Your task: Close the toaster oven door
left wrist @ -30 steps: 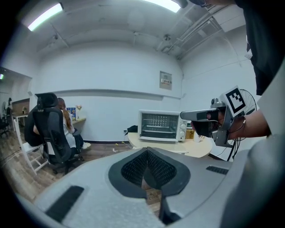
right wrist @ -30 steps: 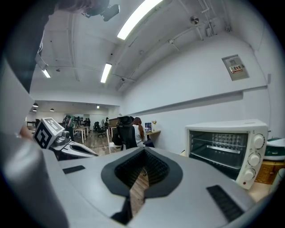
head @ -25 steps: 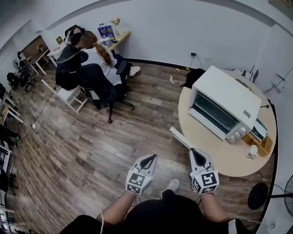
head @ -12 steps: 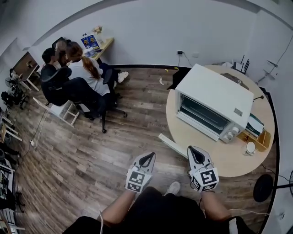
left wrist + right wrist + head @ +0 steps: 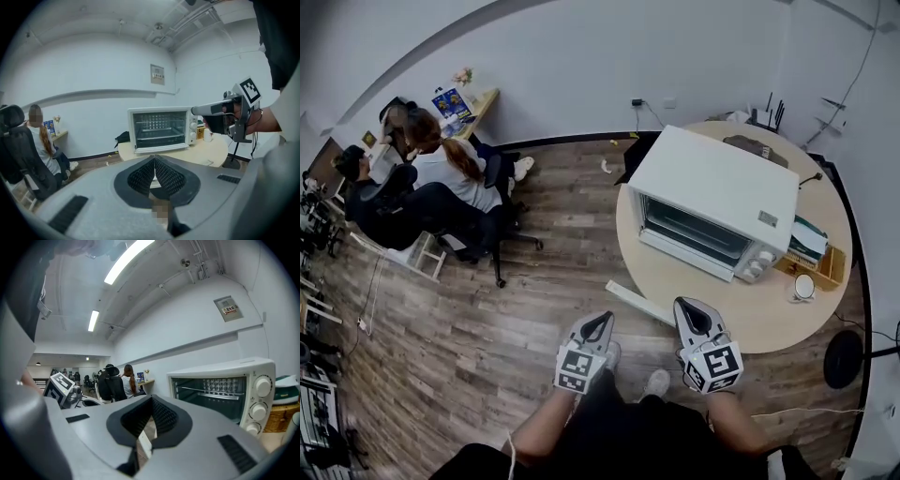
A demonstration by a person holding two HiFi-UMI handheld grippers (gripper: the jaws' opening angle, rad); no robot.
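Toaster oven door (image 5: 639,302) seemingly overhangs table (image 5: 750,317) edge; right gripper (image 5: 688,306) near.

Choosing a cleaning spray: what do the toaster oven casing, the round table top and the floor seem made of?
Toaster oven casing: likely painted sheet metal, smooth white satin, crisp folded edges.
Table top: pale, even beige, probably laminate or veneer; no grain visible.
Floor: wood or wood-look planks, grey-brown, board seams and grain showing.
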